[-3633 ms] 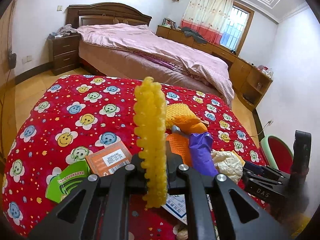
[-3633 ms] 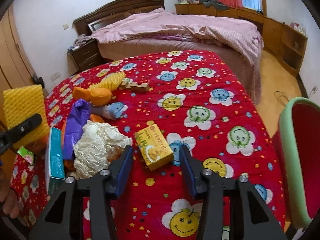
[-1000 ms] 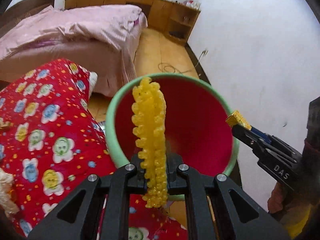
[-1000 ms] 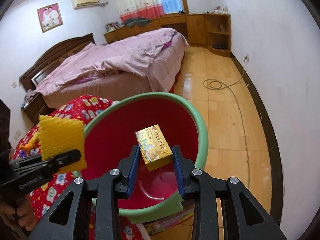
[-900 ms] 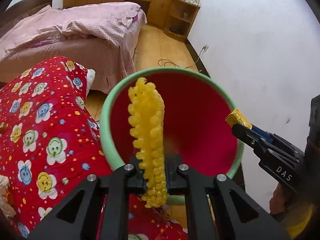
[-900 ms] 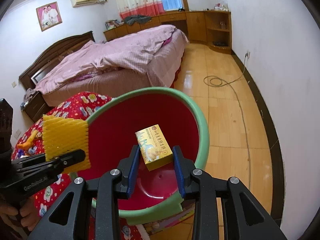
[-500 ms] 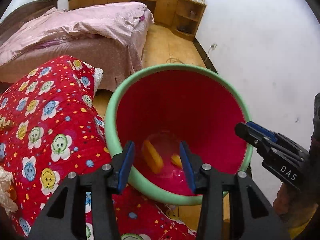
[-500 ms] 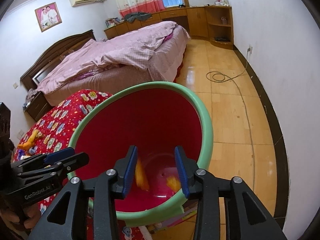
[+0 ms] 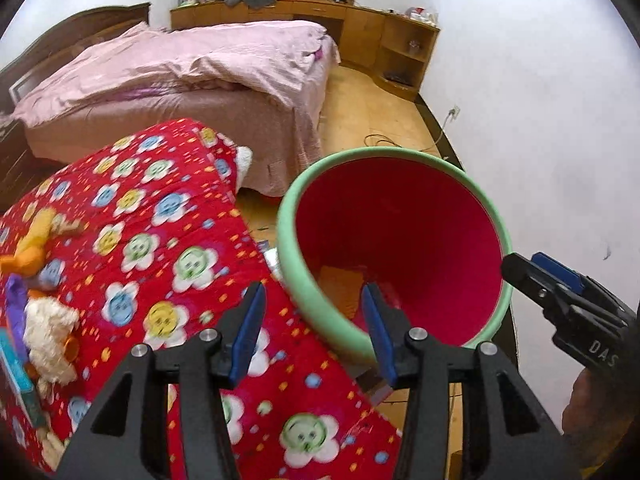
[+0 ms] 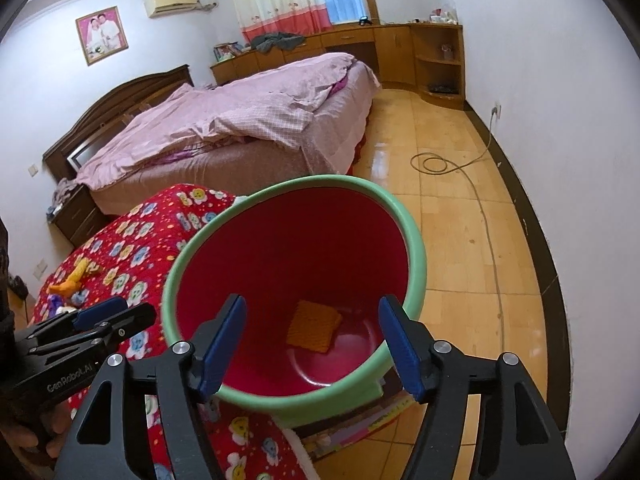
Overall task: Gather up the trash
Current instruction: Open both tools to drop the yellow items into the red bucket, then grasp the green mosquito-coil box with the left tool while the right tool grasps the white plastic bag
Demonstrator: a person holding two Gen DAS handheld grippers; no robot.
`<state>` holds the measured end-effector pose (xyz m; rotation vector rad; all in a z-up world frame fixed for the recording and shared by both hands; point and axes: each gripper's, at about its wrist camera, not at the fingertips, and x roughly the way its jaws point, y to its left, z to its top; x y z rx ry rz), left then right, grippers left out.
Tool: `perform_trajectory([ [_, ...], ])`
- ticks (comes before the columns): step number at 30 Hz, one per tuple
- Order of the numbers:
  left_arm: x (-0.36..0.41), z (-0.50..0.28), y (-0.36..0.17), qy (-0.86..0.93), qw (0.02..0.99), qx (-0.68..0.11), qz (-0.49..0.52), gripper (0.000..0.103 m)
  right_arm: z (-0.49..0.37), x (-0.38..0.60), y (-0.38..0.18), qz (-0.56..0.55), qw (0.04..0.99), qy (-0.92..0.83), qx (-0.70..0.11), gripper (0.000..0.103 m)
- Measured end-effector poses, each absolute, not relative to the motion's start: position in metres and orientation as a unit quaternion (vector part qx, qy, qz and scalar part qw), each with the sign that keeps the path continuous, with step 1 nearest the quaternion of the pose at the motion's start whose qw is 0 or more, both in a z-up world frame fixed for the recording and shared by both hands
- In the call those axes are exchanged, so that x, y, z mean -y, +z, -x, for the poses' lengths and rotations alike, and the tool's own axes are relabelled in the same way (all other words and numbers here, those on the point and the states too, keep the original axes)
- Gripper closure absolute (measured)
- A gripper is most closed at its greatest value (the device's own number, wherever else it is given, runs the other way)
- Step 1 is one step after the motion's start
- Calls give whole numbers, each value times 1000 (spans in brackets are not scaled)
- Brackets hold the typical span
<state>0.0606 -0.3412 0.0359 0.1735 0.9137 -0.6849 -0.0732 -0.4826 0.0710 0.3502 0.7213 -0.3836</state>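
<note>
A red bucket with a green rim (image 9: pixel 304 296) (image 10: pixel 416 248) stands on the floor beside the red flowered quilt (image 9: pixel 132 252). A yellow foam pad (image 10: pixel 314 326) lies at its bottom; it also shows in the left wrist view (image 9: pixel 340 284). My left gripper (image 9: pixel 312 330) is open and empty above the bucket's near rim and the quilt edge. My right gripper (image 10: pixel 312 342) is open and empty over the bucket mouth. More trash lies on the quilt: a crumpled cream wrapper (image 9: pixel 48 326), a purple bag (image 9: pixel 16 300), an orange piece (image 9: pixel 28 254).
A large bed with a pink cover (image 10: pixel 240 120) stands behind. Wooden cabinets (image 10: pixel 424 56) line the far wall. A cable (image 10: pixel 472 184) runs over the wooden floor along the white wall. Papers (image 10: pixel 360 426) lie under the bucket.
Both grippers opened wider after dropping the yellow foam pad and the yellow box into the bucket. The left gripper has swung left, toward the quilt.
</note>
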Motion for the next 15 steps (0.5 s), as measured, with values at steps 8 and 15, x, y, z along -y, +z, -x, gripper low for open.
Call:
perform_trajectory([
  [8, 293, -55, 51, -296, 852, -429, -58, 53, 79, 458, 86, -167, 911, -167, -339, 31],
  [15, 245, -54, 65, -264, 865, -426, -33, 53, 73, 430, 88, -167, 916, -141, -338, 28],
])
